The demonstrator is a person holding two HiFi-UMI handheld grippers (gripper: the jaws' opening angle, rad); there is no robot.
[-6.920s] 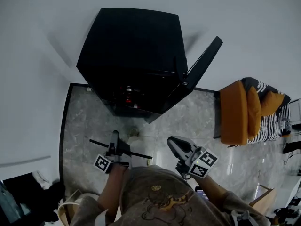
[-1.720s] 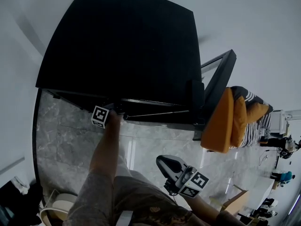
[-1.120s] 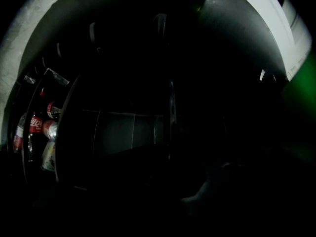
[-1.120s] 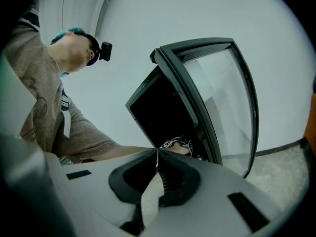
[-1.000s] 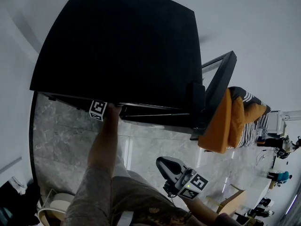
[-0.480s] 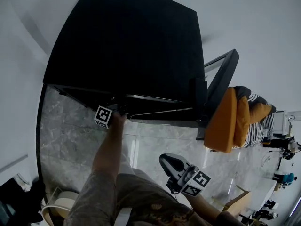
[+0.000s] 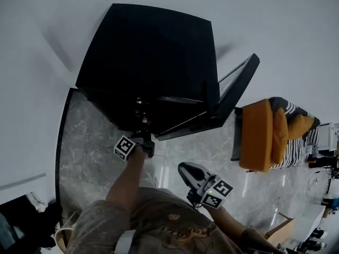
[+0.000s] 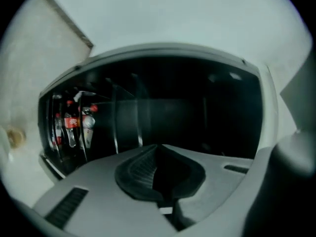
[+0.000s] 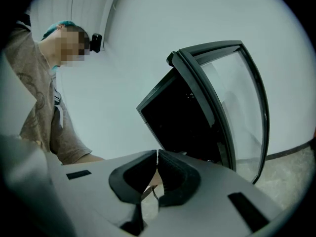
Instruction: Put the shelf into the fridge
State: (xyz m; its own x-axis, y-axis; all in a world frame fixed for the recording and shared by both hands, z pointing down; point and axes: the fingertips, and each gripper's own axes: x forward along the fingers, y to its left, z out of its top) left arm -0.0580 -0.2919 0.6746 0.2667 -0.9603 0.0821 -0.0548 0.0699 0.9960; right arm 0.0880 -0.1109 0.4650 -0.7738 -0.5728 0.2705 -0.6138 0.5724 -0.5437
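The black fridge (image 7: 153, 52) stands against the white wall with its glass door (image 7: 235, 86) swung open to the right. Inside the dark opening a thin pale line (image 7: 179, 99) runs across, perhaps the shelf's front edge. Bottles (image 8: 74, 125) stand at the left of the interior, beside thin wire rails (image 8: 116, 125). My left gripper (image 7: 144, 137) hangs just in front of the opening; its jaws have just been closing and are now shut with nothing between them (image 8: 157, 149). My right gripper (image 7: 186, 168) is shut and empty near my body, facing the door (image 9: 237, 98).
An orange armchair (image 7: 259, 136) with a striped cushion (image 7: 296, 136) stands to the right of the open door. The floor (image 7: 90, 142) is grey marble, bounded by white walls. In the right gripper view the person (image 9: 39, 98) stands at the left.
The left gripper has drawn back out of the fridge opening towards me, without the shelf it held earlier. The head view has pulled back from the fridge. The right gripper has stayed put.
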